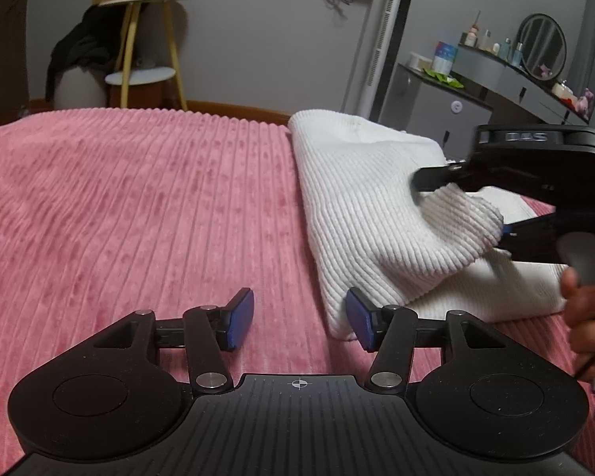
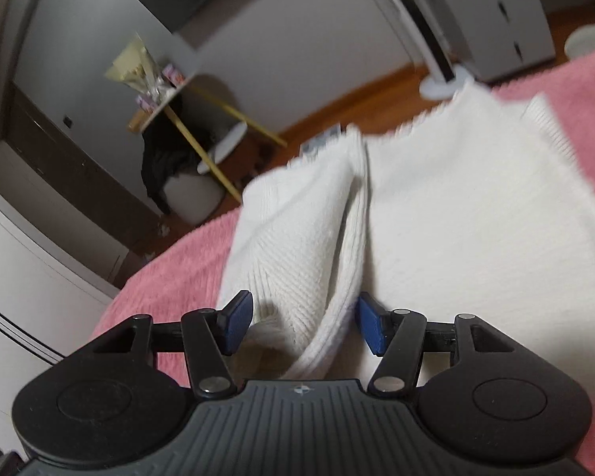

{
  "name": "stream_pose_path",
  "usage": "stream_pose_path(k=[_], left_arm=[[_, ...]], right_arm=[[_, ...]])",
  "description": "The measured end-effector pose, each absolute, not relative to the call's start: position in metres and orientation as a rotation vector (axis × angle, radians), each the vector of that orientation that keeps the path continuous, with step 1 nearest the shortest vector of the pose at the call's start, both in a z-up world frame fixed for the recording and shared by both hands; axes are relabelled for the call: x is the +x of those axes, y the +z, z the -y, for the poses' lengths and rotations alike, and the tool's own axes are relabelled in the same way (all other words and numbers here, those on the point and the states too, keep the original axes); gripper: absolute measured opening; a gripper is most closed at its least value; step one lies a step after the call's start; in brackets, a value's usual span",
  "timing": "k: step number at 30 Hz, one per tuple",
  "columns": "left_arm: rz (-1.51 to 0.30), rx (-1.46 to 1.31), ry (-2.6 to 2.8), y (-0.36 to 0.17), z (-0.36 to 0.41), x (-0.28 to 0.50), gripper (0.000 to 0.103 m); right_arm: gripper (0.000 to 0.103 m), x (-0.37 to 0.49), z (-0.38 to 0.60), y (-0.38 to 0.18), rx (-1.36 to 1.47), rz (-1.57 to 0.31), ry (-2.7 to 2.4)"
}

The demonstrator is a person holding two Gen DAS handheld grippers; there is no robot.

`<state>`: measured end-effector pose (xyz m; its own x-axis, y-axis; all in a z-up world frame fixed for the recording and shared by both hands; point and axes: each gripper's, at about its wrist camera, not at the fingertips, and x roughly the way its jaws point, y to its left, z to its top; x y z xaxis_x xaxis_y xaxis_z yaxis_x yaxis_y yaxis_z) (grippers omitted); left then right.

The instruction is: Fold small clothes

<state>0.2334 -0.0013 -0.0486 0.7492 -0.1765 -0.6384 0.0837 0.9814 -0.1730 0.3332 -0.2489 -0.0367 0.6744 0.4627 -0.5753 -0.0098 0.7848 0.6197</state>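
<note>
A white ribbed knit garment [image 1: 361, 206] lies on the pink bedspread [image 1: 139, 198], partly folded over itself. My left gripper [image 1: 299, 319] is open and empty, low over the bedspread, its right pad by the garment's near corner. My right gripper [image 1: 456, 206] reaches in from the right with a raised fold of the garment between its fingers. In the right wrist view the right gripper [image 2: 304, 323] has its pads spread wide with the thick white fold [image 2: 297, 277] between them; the view is blurred.
Beyond the bed's far edge stand a round side table with yellow legs [image 1: 146, 39], a dark garment draped on a pale stool [image 1: 79, 59], a white tower fan [image 1: 380, 39], and a grey dresser with bottles and a round mirror [image 1: 496, 67].
</note>
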Motion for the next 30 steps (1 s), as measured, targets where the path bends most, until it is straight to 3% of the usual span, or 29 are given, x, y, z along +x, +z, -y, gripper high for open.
stream_pose_path(k=[2, 4, 14, 18, 19, 23, 27, 30], left_arm=[[-0.707, -0.136, -0.143, -0.049, 0.002, 0.233, 0.058], [-0.698, -0.139, -0.147, -0.049, 0.002, 0.232, 0.062], [-0.685, -0.172, -0.200, -0.045, 0.007, 0.229, 0.064], [-0.691, -0.154, -0.222, -0.047, 0.014, 0.229, 0.064], [-0.693, -0.154, -0.230, -0.048, 0.014, 0.229, 0.064], [-0.712, -0.190, -0.247, -0.050, 0.014, 0.231, 0.064], [-0.737, -0.214, -0.292, -0.050, 0.020, 0.232, 0.064], [-0.735, -0.204, -0.343, -0.045, 0.028, 0.230, 0.071]], right_arm=[[0.040, 0.339, 0.242, -0.039, 0.603, -0.793, 0.289], [0.015, 0.343, 0.238, -0.036, 0.577, -0.775, 0.290], [0.013, 0.287, 0.260, 0.005, 0.133, -0.457, -0.038], [0.020, 0.292, 0.287, -0.024, 0.139, -0.543, -0.122], [0.025, 0.291, 0.295, -0.028, 0.195, -0.567, -0.116], [0.030, 0.264, 0.327, -0.021, 0.483, -0.548, -0.018], [0.048, 0.245, 0.345, -0.023, 0.635, -0.595, 0.083], [0.062, 0.244, 0.350, -0.029, 0.715, -0.623, 0.125]])
